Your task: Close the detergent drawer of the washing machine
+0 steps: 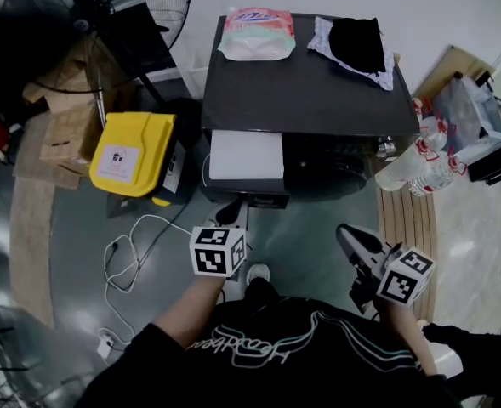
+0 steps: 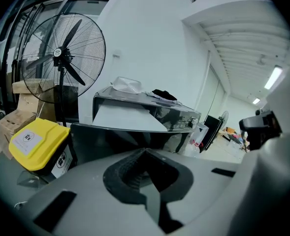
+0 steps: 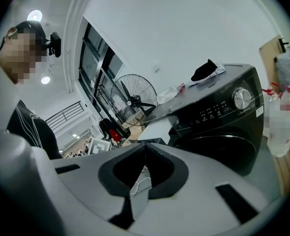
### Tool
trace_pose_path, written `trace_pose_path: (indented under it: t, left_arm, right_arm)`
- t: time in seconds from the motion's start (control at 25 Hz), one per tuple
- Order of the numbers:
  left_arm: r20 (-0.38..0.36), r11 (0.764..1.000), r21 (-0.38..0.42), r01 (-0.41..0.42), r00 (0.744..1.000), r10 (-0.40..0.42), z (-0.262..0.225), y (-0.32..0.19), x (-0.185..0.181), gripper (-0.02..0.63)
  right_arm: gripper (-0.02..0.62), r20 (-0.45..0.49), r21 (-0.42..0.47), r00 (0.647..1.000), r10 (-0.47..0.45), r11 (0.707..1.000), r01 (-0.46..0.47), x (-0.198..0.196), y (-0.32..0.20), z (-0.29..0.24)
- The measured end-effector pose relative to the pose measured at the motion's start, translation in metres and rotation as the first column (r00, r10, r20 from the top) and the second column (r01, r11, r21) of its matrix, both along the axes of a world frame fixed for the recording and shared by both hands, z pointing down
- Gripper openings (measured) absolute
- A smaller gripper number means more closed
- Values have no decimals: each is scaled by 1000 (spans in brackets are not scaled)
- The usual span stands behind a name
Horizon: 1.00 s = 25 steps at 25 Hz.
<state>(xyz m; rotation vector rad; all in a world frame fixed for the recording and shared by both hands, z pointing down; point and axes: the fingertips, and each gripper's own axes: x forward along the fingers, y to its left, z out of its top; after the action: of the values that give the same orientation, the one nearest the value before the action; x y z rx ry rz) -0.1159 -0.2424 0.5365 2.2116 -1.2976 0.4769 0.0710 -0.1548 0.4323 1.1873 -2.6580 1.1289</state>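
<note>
The detergent drawer (image 1: pixel 247 155) juts open from the washing machine (image 1: pixel 318 92). I hold the left gripper (image 1: pixel 231 213) just below it, apparently not touching. The right gripper (image 1: pixel 347 232) sits well aside.

The washer (image 1: pixel 310 92) is glossy black, its drawer (image 1: pixel 247 155) white. On top lie a pink-and-mint bag (image 1: pixel 257 34) at 11 o'clock and a black cloth (image 1: pixel 356 41) at 1. The bin (image 1: pixel 131 151) at 9 is yellow. The left gripper (image 2: pixel 145 152) and right gripper (image 3: pixel 144 146) are grey with black-and-white square markers (image 1: pixel 218 251).
</note>
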Motion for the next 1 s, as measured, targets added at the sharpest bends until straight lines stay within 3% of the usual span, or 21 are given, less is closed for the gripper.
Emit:
trace_pose_path:
  t: [1.0]
  left_arm:
    - [-2, 1000, -12, 21, 1000, -21, -2, -95, 4, 21]
  right_arm:
    - [28, -16, -14, 991, 129, 991, -130, 33, -34, 6]
